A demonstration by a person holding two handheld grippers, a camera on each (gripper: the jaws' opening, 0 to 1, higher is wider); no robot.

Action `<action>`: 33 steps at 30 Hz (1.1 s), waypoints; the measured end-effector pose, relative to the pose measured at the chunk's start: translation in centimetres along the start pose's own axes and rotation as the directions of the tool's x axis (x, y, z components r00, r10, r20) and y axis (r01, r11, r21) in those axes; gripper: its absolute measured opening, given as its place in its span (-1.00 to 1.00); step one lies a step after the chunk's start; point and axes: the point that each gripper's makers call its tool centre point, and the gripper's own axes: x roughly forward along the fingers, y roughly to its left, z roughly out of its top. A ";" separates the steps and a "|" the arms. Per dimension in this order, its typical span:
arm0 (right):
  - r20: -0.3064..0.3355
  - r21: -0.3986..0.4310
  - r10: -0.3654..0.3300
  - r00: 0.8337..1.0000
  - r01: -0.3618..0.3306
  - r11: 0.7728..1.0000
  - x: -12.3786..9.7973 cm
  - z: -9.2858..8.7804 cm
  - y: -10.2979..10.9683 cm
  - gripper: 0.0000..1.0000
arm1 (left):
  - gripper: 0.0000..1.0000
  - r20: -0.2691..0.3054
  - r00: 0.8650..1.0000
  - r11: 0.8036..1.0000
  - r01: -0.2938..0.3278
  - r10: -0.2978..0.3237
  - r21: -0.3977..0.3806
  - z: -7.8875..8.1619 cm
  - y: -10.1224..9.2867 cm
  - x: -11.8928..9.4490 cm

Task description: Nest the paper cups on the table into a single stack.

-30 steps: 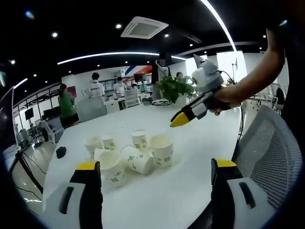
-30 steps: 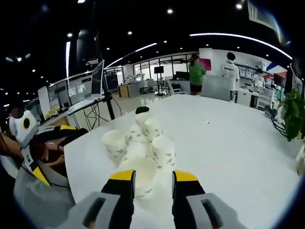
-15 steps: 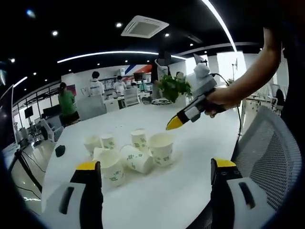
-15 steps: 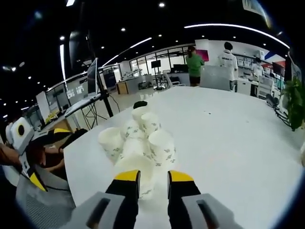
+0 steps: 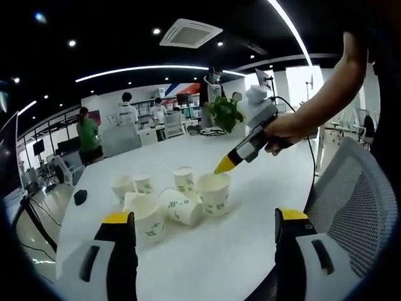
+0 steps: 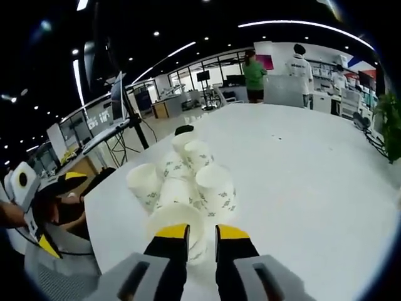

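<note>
The right gripper point(image 6: 195, 233) hung over the nearest paper cup's point(image 6: 177, 224) rim – jaws nearly closed, holding nothing; the left gripper point(image 5: 204, 221) gaped wide above the tabletop point(image 5: 250, 194).

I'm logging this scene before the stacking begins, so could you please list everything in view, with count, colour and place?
Paper cups: about six, white with green print, clustered on the table; one lies on its side, the others stand upright.
Table: one, white, large, under the cups.
Small dark object: one, black, near the table's far edge.
Potted plant: one, green, at the far end of the table.
Mesh chair: one, grey, beside the table.
People: several, one in green and others in white, standing in the office behind.
Right gripper: yellow-tipped, jaws nearly closed, at the nearest cup's rim.
Left gripper: yellow-tipped, jaws wide apart, short of the cups.
</note>
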 end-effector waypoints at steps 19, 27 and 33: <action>-0.055 0.064 0.010 0.998 -0.006 0.998 1.2 -0.7 0.3 -0.96 | 0.80 -0.001 1.000 1.000 -0.005 0.005 -0.004 -0.1 0.2 0.0; -0.051 0.121 0.024 0.998 -0.017 0.993 0.9 -0.6 0.1 -1.00 | 0.79 -0.006 1.000 1.000 -0.004 0.004 -0.004 -0.1 0.1 0.0; -0.055 0.124 0.029 0.998 -0.022 0.992 0.4 -0.8 0.1 -1.00 | 0.78 -0.011 1.000 1.000 0.000 0.000 0.000 -0.1 0.0 0.0</action>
